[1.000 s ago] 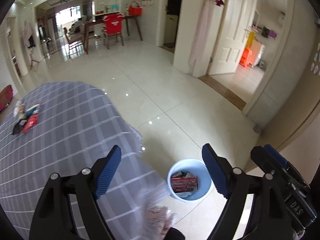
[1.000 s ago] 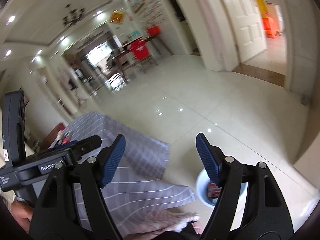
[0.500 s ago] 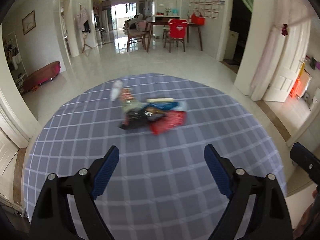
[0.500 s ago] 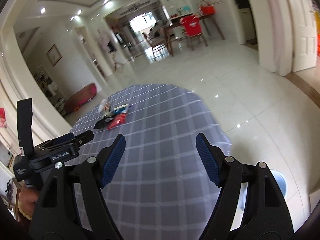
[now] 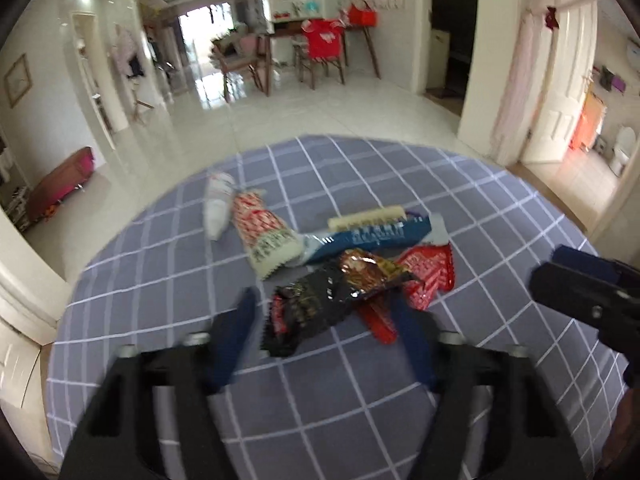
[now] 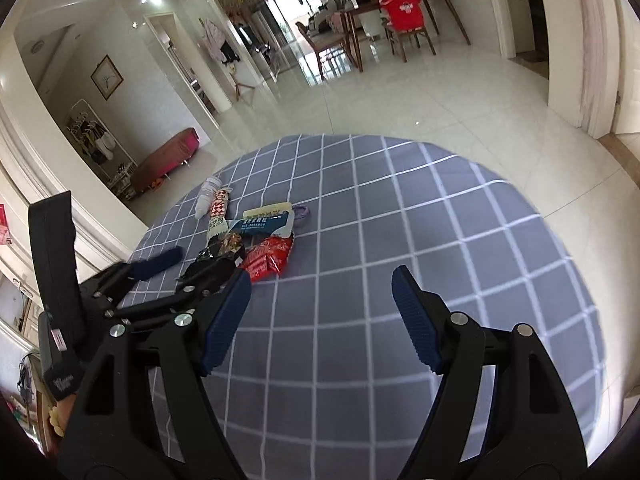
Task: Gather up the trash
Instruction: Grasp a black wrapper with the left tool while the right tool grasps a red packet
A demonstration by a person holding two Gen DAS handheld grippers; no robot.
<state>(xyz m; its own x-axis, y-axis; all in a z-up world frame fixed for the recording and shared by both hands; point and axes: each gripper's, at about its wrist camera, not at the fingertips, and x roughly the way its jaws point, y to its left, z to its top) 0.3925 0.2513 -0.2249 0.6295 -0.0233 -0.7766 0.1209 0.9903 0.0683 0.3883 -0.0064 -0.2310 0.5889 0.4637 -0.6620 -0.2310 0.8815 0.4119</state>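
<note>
Left wrist view shows the left gripper [image 5: 324,312] low over a round table [image 5: 460,380] in a grey checked cloth, its blue pads [image 5: 236,332] blurred and its jaws closing around the near end of a black wrapper [image 5: 308,312]; the pads stand on either side of it but do not clearly press on it. The trash pile sits left of the table's middle: a red wrapper [image 5: 424,276] just right of the black one, a blue packet [image 5: 372,238] behind them, a red-and-white checked packet [image 5: 264,234] and a white bottle [image 5: 218,206] at the far left. In the right wrist view the right gripper [image 6: 320,316] hangs wide open and empty over bare cloth, right of the pile.
</note>
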